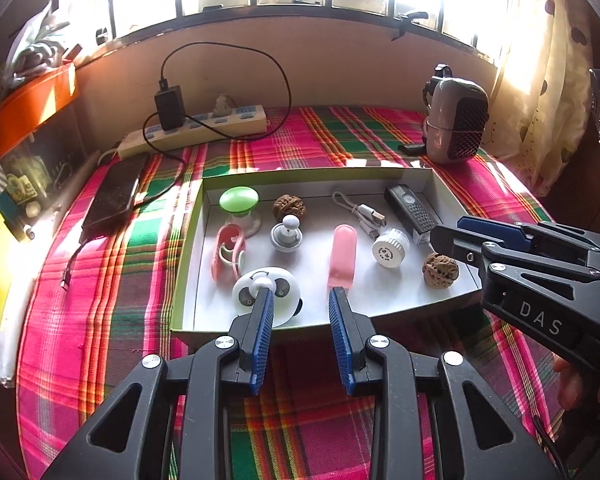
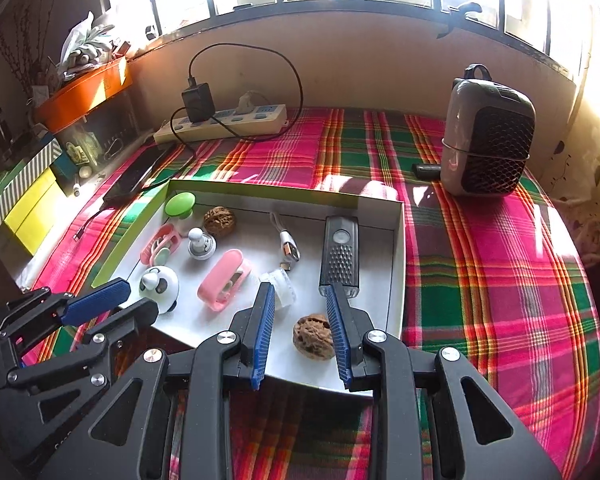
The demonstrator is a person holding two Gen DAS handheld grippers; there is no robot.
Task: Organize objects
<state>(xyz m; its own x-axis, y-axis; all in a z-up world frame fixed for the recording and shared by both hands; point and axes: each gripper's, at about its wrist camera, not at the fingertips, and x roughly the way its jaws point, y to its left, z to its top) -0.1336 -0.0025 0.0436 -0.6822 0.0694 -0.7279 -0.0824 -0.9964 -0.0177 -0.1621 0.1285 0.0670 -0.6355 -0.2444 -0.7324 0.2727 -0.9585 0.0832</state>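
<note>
We've got a plaid cloth (image 2: 480, 248) in pink, green and orange covering the worktop, and sitting on it is a shallow white box (image 1: 440, 196) with green outer sides that holds all the small stuff. Behind the box, over by the wall, there's a grey heater-looking gadget (image 2: 488, 140) with a mesh front on the right, and a cream power strip (image 1: 204, 130) with a black charger plugged in on the left. A dark phone (image 1: 114, 200) lies flat just left of the box.

Our left gripper (image 1: 300, 300) hovers at the near edge of the box, parted wide and holding nothing; its left finger sits in front of the white panda-faced thing (image 1: 284, 292). Our right gripper (image 2: 300, 294) is also spread open and has hold of nothing, with a walnut (image 2: 312, 336) lying on the box floor between its fingers near the front right corner. We can't tell if either finger touches it.

Inside the box, going down in size: a black stick-shaped device (image 2: 340, 256) along the right wall, a pink case (image 1: 342, 256) in the middle, a green mushroom-shaped knob (image 1: 240, 202) at the back left, a pink and mint clip (image 1: 228, 254) in front of it, a white USB cable (image 1: 360, 212), a round white cap (image 1: 390, 248), a little grey-and-white stand (image 1: 286, 234), and a second walnut (image 1: 288, 208) near the back.
</note>
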